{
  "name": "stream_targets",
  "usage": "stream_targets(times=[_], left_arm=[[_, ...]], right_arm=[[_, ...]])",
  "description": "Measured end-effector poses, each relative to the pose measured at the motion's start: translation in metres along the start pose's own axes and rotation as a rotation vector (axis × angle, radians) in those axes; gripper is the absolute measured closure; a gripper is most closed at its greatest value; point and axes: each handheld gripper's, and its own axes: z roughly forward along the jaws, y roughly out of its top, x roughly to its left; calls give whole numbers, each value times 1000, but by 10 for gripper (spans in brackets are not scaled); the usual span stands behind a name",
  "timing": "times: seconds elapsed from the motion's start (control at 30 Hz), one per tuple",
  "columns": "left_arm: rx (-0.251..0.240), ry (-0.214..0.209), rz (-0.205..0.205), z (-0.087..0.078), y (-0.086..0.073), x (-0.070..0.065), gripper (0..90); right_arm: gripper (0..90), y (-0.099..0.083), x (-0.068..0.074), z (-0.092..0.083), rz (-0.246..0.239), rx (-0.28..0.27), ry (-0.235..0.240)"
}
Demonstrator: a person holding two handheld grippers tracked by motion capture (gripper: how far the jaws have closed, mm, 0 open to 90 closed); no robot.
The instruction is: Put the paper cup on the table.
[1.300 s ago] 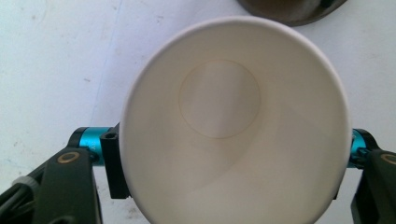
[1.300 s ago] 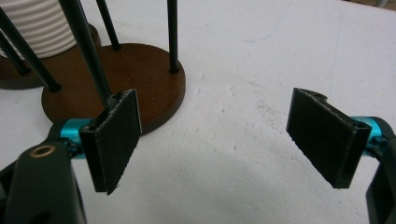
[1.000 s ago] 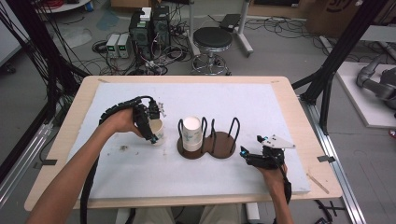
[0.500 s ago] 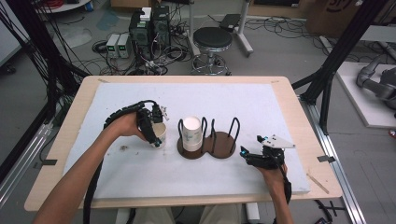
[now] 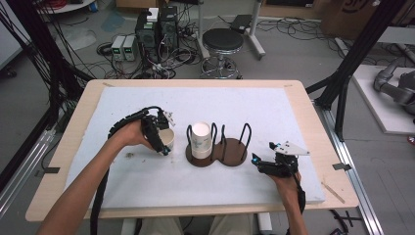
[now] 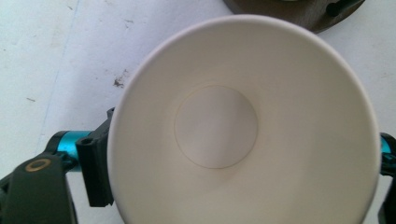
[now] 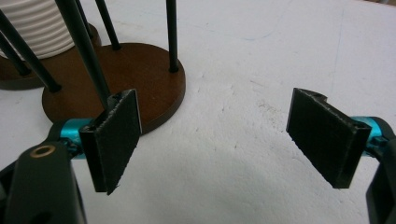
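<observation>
My left gripper is shut on a white paper cup, held upright just left of a brown two-ring wooden holder with black wire loops. In the left gripper view I look down into the empty cup, with a jaw on each side of its wall. A stack of white cups stands in the holder's left ring; the right ring is empty. My right gripper rests low on the table right of the holder. It is open with nothing between its pads.
A white mat covers the wooden table. The holder's base and wire posts lie just ahead and left of the right gripper. A small dark smudge marks the mat by the left hand.
The left gripper with its cup has edged slightly toward the holder and the table's front. The right gripper has stayed still.
</observation>
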Motion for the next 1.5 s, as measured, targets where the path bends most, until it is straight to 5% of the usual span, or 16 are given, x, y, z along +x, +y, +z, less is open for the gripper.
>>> stream_targets(times=[0.17, 1.5], left_arm=[[-31, -5, -4, 1, -2, -1, 109], [-26, 1, -18, -1, -12, -3, 109]], right_arm=[[183, 0, 0, 0, 0, -3, 0], [183, 0, -1, -1, 6, -5, 11]])
